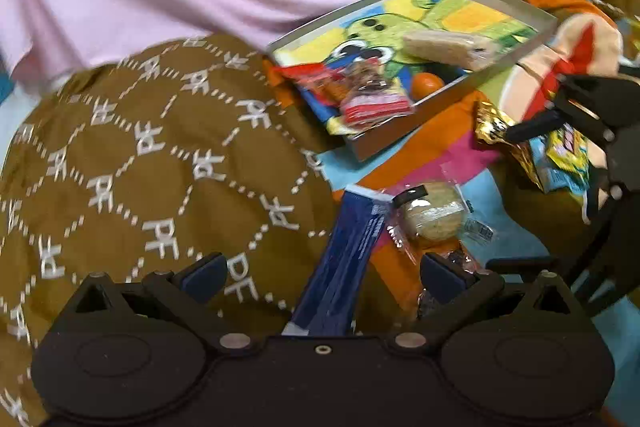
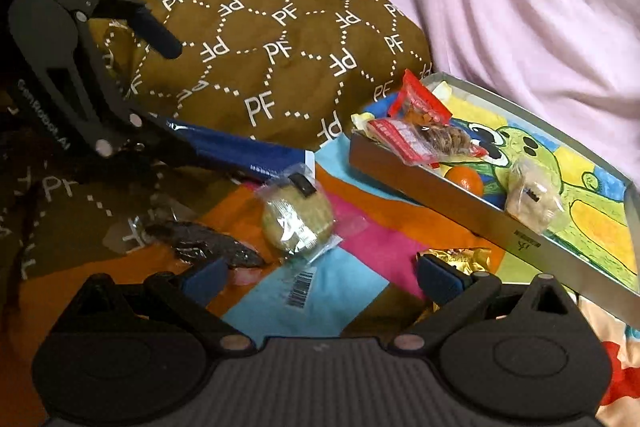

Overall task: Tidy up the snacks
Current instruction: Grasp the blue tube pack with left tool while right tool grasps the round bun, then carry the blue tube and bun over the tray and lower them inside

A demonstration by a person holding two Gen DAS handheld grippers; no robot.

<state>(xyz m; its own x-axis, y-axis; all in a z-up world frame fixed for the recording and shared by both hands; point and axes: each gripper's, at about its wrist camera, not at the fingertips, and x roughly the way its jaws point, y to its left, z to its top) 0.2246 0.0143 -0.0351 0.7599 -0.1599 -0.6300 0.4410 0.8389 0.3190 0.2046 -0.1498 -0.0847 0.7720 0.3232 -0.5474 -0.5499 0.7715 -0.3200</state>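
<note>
We see both grippers, left (image 1: 324, 277) and right (image 2: 322, 277), spread wide, holding nothing. The blue packet (image 1: 340, 259) lies between the left fingers; the box (image 2: 460, 203) sits at 2 o'clock in the right view.

Brown fabric (image 2: 276, 39) w/ white dotted hexagons is showing "PF" over & over, some upright, some turned or upside down; same "PF" is repeating on it in left wrist view (image 1: 160, 163). Side of the other black gripper's arm (image 2: 44, 107) is carrying small white lettering, approx "GenRobot.AI", partly blurred. Barcode label (image 2: 300, 289) is sitting on the clear wrapper of the round biscuit, digits too small to read. White print on blue packet (image 2: 256, 155), red packet (image 2: 408, 135) & tin's side (image 2: 524, 243) is staying illegible.
</note>
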